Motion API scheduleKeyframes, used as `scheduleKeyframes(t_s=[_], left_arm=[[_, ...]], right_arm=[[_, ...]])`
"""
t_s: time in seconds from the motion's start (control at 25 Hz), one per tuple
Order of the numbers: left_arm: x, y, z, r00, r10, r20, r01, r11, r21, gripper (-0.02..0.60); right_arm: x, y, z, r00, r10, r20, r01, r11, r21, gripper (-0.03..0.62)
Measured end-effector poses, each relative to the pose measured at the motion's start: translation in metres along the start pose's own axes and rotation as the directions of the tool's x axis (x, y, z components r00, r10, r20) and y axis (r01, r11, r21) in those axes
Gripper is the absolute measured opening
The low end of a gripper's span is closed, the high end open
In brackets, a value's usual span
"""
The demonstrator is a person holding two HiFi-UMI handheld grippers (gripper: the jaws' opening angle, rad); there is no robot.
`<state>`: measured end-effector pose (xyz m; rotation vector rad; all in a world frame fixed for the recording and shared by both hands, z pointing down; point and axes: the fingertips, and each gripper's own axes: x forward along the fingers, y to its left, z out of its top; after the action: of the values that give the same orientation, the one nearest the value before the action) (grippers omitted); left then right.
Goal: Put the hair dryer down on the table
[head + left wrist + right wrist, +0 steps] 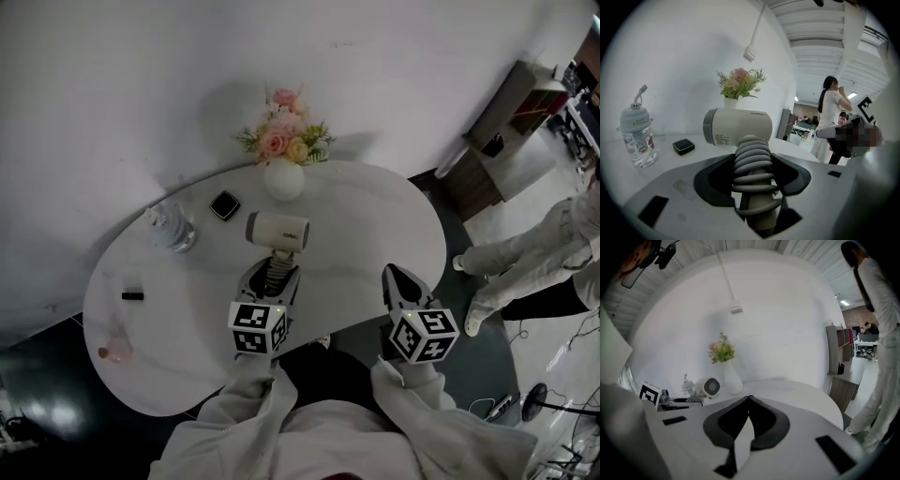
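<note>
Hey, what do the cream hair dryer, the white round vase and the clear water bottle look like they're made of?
Cream hair dryer: likely matte plastic, with a smooth moulded shell and dull sheen. White round vase: perhaps ceramic, opaque and smooth. Clear water bottle: see-through walls, plastic or glass, can't tell which.

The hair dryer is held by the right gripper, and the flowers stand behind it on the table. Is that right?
Not quite. The left gripper holds the hair dryer, jaws closed on its cord-wrapped handle, as the left gripper view shows. The right gripper is shut on nothing. The flowers do stand behind it on the table.
</note>
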<state>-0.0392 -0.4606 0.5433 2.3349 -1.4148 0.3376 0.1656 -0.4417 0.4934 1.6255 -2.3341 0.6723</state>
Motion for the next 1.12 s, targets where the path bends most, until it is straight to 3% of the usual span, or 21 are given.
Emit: scheduleKeyframes(t_s=[0.68,1.12], left_arm=[[0.076,0.011,-0.026,0.988,0.003,-0.156,-0.001,1.000,0.013,0.232],[0.101,0.017,-0.039,0.981,0.013,-0.192,-0.015,1.000,-0.008,0.232]], right_arm=[[0.039,-0.029,-0.006,0.999,-0.018,-0.046,0.020,0.999,0.042,0.049],[0.051,-0.042,-0.012,0.996,-0.057,-0.065,0.060,0.997,0.049,0.050]])
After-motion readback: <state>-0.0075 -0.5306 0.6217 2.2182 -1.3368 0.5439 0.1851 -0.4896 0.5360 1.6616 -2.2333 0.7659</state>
